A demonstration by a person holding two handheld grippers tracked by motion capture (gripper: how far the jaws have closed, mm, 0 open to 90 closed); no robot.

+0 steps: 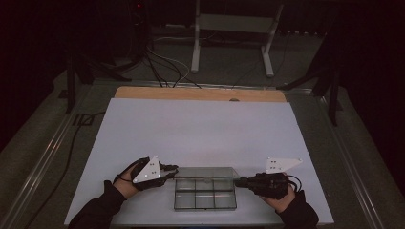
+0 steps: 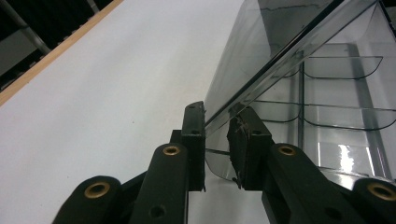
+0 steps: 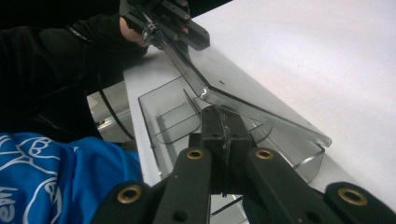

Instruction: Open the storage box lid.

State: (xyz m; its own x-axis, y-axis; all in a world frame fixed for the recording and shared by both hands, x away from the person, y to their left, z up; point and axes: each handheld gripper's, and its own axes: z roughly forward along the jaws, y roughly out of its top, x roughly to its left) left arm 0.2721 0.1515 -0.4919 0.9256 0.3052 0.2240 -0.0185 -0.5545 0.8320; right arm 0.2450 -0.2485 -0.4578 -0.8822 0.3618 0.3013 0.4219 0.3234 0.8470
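Matte white sheet over wooden table (image 1: 200, 93), dark room w/ cables. Clear plastic compartment box (image 1: 205, 193) near edge; lid (image 2: 261, 60) raised, left gripper (image 2: 215, 140) and right gripper (image 3: 223, 128) both clamped on it.

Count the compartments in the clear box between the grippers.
6, in a grid of three columns by two rows inside the clear box in the high view: three along the far row, three along the near row. Its raised lid may blur the far dividers.

From 9 through 12 to 3 o'clock of the clear compartment box (image 1: 205, 193), the white tabletop (image 1: 200, 129) lies bare, so a claw could pass anywhere there. The box itself blocks the near middle, its raised lid (image 3: 243, 95) slanting above the compartments, with the left claw (image 1: 173, 169) and right claw (image 1: 239, 182) at its two ends.
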